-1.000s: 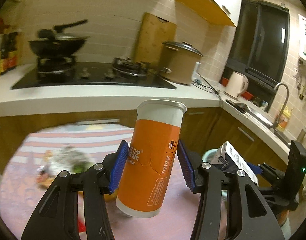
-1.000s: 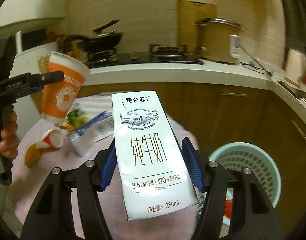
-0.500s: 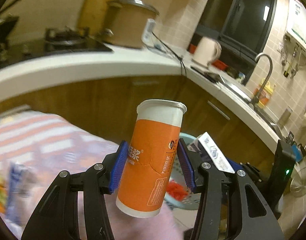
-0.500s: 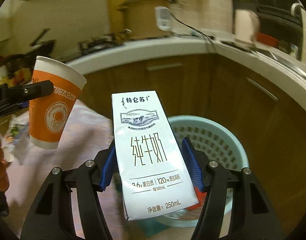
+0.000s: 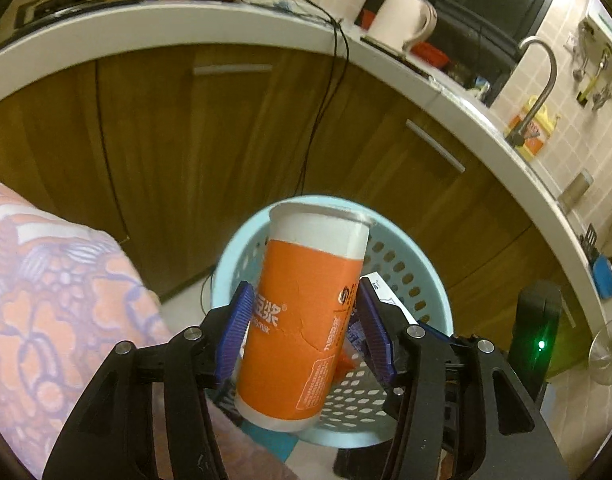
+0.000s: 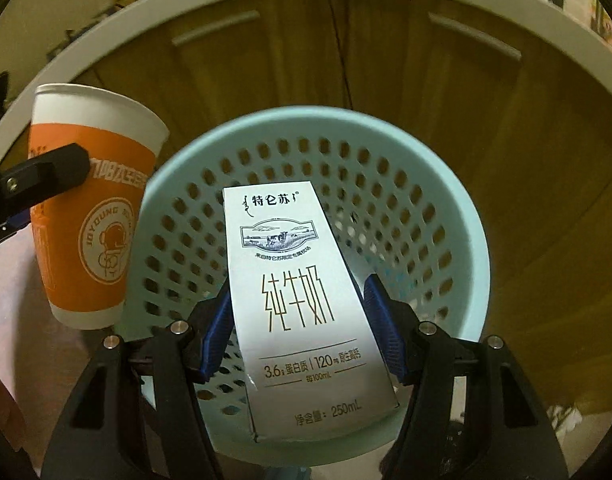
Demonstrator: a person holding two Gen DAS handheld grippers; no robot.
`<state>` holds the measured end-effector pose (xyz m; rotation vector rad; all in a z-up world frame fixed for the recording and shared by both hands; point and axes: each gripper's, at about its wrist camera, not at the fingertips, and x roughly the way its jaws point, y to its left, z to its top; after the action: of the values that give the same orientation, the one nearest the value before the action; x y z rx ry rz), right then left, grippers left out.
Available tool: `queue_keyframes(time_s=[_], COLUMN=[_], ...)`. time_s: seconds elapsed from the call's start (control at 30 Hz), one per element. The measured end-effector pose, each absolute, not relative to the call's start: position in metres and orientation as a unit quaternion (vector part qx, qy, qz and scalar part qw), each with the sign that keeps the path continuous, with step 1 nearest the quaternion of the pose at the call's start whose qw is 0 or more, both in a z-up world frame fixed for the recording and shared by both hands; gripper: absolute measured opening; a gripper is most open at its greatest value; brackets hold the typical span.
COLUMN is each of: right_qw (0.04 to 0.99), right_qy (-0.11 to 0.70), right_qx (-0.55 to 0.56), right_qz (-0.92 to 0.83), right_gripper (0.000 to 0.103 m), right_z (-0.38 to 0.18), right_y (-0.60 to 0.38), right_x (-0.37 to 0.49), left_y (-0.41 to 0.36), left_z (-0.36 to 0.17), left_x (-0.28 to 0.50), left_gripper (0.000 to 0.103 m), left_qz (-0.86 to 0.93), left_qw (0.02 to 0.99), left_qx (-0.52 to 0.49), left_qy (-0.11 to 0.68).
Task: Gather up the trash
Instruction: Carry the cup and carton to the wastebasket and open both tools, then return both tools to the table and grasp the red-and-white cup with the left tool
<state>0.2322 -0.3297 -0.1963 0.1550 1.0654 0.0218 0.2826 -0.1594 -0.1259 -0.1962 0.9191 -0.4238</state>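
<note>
1. Left wrist view: the left gripper (image 5: 306,332) is clamped on the orange paper cup (image 5: 306,316), upright along the fingers. The pale blue perforated basket (image 5: 422,276) lies below and ahead, the cup only near its closer rim. "milk" shows among Chinese print.

2. Right wrist view: the right gripper (image 6: 302,332) grips the white milk carton (image 6: 302,300), long axis along the fingers, squarely over the basket (image 6: 462,236), so this hand looks nearer to dropping. Carton reads "特仑苏", "纯牛奶", "250mL"; the cup (image 6: 90,208) reads "JOYOUNG".

Brown wooden cabinets (image 5: 234,128) under a curved white counter (image 5: 446,92), tiled wall (image 5: 566,92).
</note>
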Motion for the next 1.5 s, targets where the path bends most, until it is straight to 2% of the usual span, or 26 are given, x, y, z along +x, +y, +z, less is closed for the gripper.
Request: queue_keyframes(time_s=[0.03, 0.2, 0.5, 0.77, 1.1, 1.5], right_qw=[0.857, 0.849, 0.858, 0.888, 0.909, 0.894], right_qy=[0.510, 0.521, 0.503, 0.450, 0.397, 0.398], right_qx=[0.075, 0.090, 0.105, 0.088, 0.068, 0.019], right_qz=[0.008, -0.005, -0.008, 0.025, 0.107, 0.204], right_gripper=[0.060, 0.060, 0.061, 0.061, 0.060, 0.060], right_z=[-0.198, -0.205, -0.186, -0.131, -0.074, -0.072], right_y=[-0.330, -0.339, -0.350, -0.318, -0.249, -0.131], right_x=[0.233, 0.233, 0.224, 0.202, 0.169, 0.136], left_y=[-0.162, -0.166, -0.150, -0.127, -0.048, 0.065], left_z=[-0.127, -0.129, -0.107, -0.074, -0.024, -0.010], left_x=[0.283, 0.280, 0.255, 0.212, 0.137, 0.056], left_gripper=[0.053, 0.074, 0.075, 0.075, 0.075, 0.075], left_qz=[-0.201, -0.183, -0.188, -0.185, -0.139, -0.004], left_qw=[0.870, 0.878, 0.888, 0.908, 0.937, 0.953], left_qx=[-0.091, -0.077, -0.083, -0.079, -0.106, -0.127], left_qy=[0.440, 0.436, 0.411, 0.367, 0.302, 0.276])
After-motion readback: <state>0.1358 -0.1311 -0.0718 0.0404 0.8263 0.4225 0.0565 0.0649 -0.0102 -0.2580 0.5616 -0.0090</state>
